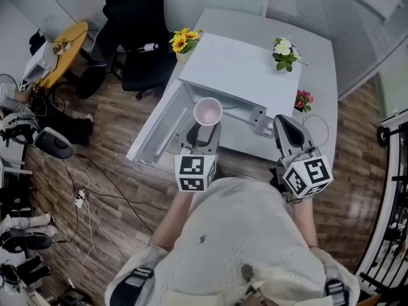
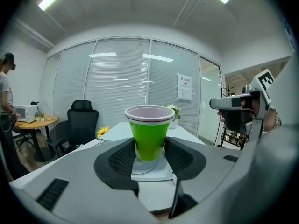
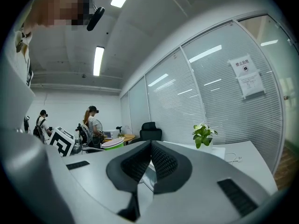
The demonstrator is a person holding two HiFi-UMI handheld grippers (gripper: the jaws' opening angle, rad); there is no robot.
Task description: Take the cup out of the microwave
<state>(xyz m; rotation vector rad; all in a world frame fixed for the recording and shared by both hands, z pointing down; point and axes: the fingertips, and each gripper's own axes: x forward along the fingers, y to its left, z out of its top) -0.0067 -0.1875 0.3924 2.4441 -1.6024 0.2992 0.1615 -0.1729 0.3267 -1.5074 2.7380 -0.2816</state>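
Observation:
A green paper cup (image 1: 208,112) with a white inside and pink rim stands upright between the pads of my left gripper (image 1: 205,131), which is shut on its lower half. In the left gripper view the cup (image 2: 149,134) fills the gap of the left gripper (image 2: 149,155). It hangs just in front of the white microwave (image 1: 236,69), whose door (image 1: 156,129) swings open to the left. My right gripper (image 1: 284,123) is to the right of the cup, shut with nothing in it; the right gripper (image 3: 149,160) shows its pads meeting. The cup's rim (image 3: 113,143) shows at that view's left.
The microwave sits on a white table (image 1: 319,62) with yellow flowers (image 1: 183,42), a white-flowered plant (image 1: 284,51) and red flowers (image 1: 303,99). A black office chair (image 1: 137,37) and a round wooden table (image 1: 67,46) stand to the left. Cables lie on the wooden floor (image 1: 95,196).

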